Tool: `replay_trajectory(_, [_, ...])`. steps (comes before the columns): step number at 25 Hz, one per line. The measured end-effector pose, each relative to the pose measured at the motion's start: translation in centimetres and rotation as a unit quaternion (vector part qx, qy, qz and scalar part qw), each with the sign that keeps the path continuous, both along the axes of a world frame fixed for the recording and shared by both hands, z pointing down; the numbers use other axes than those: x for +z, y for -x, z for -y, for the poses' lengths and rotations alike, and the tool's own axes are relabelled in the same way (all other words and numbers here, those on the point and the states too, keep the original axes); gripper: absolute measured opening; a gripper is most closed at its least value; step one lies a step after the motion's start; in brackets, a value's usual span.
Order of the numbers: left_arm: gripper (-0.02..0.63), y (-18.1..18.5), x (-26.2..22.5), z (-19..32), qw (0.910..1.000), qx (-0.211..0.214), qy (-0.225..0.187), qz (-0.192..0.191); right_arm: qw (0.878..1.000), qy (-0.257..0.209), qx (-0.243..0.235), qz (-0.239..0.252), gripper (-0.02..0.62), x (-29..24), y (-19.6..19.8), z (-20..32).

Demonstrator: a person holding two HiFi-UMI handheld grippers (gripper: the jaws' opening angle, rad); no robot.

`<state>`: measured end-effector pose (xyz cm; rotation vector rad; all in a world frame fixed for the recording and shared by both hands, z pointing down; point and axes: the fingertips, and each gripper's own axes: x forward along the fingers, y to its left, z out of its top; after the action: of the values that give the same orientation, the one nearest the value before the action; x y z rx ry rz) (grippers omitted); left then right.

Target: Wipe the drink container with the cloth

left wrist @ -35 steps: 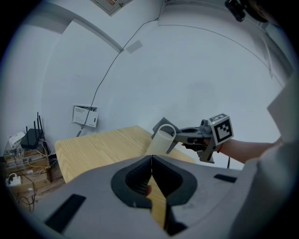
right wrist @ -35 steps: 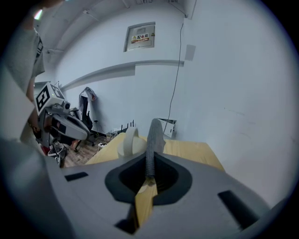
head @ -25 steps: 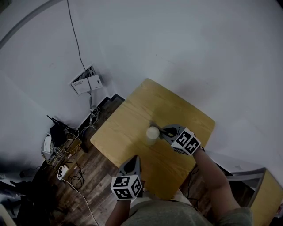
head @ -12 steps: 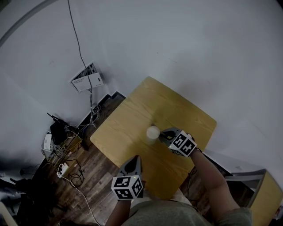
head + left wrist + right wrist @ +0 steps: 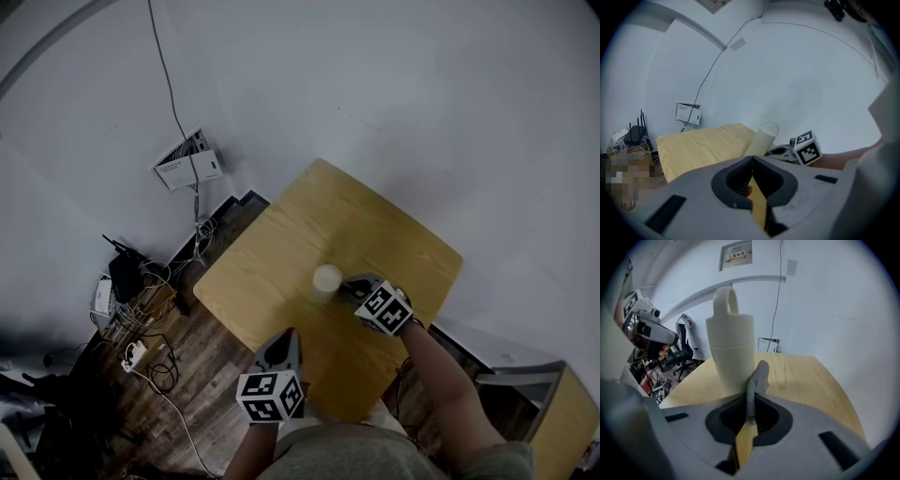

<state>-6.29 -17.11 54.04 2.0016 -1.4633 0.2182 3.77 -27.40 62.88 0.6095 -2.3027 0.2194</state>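
A tall cream drink container [image 5: 325, 280] with a loop handle on its lid [image 5: 726, 300] stands upright near the middle of the wooden table [image 5: 281, 253]. My right gripper [image 5: 350, 287] is just to its right, shut on a grey cloth [image 5: 758, 374] whose free end lies against the container's lower side [image 5: 731, 362]. Over the table's near edge, my left gripper [image 5: 284, 347] is shut with nothing in it, well short of the container [image 5: 762, 138]. Its own view shows the jaws [image 5: 751, 171] pressed together.
The table stands against a white wall, with dark wood floor to its left. Cables, a router and a power strip [image 5: 134, 354] lie on the floor at the left. A wall box [image 5: 188, 161] hangs by a cord. Office chairs [image 5: 675, 355] stand beyond the table.
My right gripper has slid a little toward me alongside the container, still holding the cloth. The container and the left gripper have stayed where they were.
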Motion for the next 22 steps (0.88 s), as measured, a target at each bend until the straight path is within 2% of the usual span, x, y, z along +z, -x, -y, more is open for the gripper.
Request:
replay_trajectory(4, [0.003, 0.0, -0.1, -0.2, 1.0000, 0.002, -0.002, 0.002, 1.000, -0.013, 0.028, -0.004, 0.009, 0.3, -0.6, 0.0])
replay_trajectory(9, [0.003, 0.1, -0.6, -0.5, 0.9999, 0.009, -0.008, 0.004, 0.995, -0.040, 0.089, 0.002, 0.009, -0.4, -2.4, 0.2])
replay_trajectory(15, [0.003, 0.3, -1.3, -1.0, 0.9997, 0.016, -0.018, 0.006, 0.986, -0.079, 0.146, 0.029, 0.009, -4.1, -3.9, -1.2])
replay_trajectory(22, [0.003, 0.4, -2.0, -1.6, 0.9992, 0.027, -0.029, 0.007, 0.977, -0.127, 0.158, 0.059, 0.009, -8.6, -3.5, -3.8])
